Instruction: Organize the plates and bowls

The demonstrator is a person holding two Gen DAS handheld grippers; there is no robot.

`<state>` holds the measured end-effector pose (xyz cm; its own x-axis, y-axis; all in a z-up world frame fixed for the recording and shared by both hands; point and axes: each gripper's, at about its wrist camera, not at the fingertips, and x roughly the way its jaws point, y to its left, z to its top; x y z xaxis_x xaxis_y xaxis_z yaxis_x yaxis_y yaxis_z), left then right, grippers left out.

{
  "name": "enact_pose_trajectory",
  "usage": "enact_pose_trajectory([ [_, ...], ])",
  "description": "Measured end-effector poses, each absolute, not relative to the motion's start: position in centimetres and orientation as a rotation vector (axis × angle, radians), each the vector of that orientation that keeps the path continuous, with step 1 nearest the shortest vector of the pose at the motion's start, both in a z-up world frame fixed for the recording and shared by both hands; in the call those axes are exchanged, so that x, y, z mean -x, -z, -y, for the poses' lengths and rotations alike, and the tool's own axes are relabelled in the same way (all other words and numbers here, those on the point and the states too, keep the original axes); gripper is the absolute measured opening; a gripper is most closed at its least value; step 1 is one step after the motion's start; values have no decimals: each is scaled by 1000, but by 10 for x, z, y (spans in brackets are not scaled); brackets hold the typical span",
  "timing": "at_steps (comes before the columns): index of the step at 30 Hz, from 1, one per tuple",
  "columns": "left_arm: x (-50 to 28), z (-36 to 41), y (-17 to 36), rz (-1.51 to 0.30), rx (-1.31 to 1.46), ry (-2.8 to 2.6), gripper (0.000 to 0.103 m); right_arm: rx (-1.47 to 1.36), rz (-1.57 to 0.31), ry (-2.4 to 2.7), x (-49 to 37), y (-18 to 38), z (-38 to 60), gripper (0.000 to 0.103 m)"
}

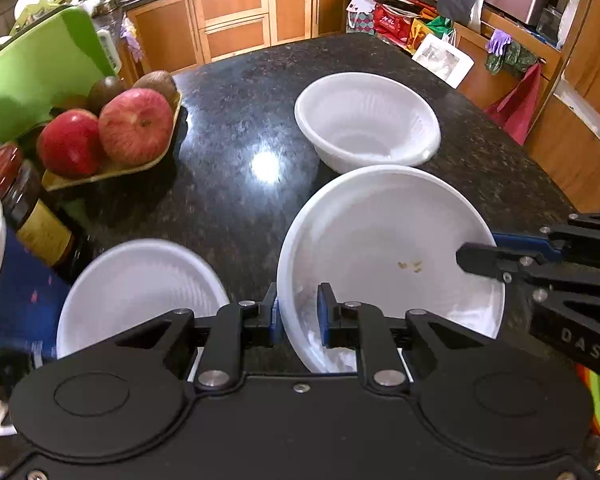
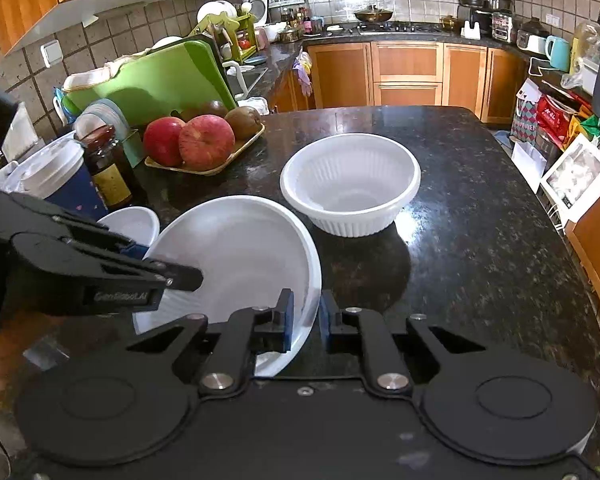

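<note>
A large white bowl (image 1: 388,248) is held tilted above the dark granite counter (image 1: 228,92). My left gripper (image 1: 298,314) is shut on its near-left rim. My right gripper (image 2: 305,320) is shut on its right rim and shows at the right edge of the left wrist view (image 1: 488,260). The same bowl fills the lower left of the right wrist view (image 2: 240,256). A ribbed white bowl (image 1: 366,120) stands upright farther back, also in the right wrist view (image 2: 350,184). A smaller white bowl (image 1: 140,292) sits at the near left, partly hidden in the right wrist view (image 2: 134,224).
A tray of apples and kiwis (image 2: 204,140) sits at the left of the counter, with a dark jar (image 2: 106,164), a white-lidded blue cup (image 2: 60,176) and a green cutting board (image 2: 152,80). Bags and a white box (image 2: 576,176) stand beyond the counter's right edge.
</note>
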<state>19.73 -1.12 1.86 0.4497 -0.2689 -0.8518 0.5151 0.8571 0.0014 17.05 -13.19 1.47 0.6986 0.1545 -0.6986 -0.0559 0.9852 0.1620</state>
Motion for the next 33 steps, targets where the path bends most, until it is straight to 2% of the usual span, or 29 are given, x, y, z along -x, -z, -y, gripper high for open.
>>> enact_pose_trajectory([
  [24, -85, -60, -21, -1106, -197, 462, 24, -169, -880, -234, -51, -20, 81, 12],
  [33, -61, -77, -22, -1119, -173, 473, 24, -224, -917, -220, -40, -15, 76, 12],
])
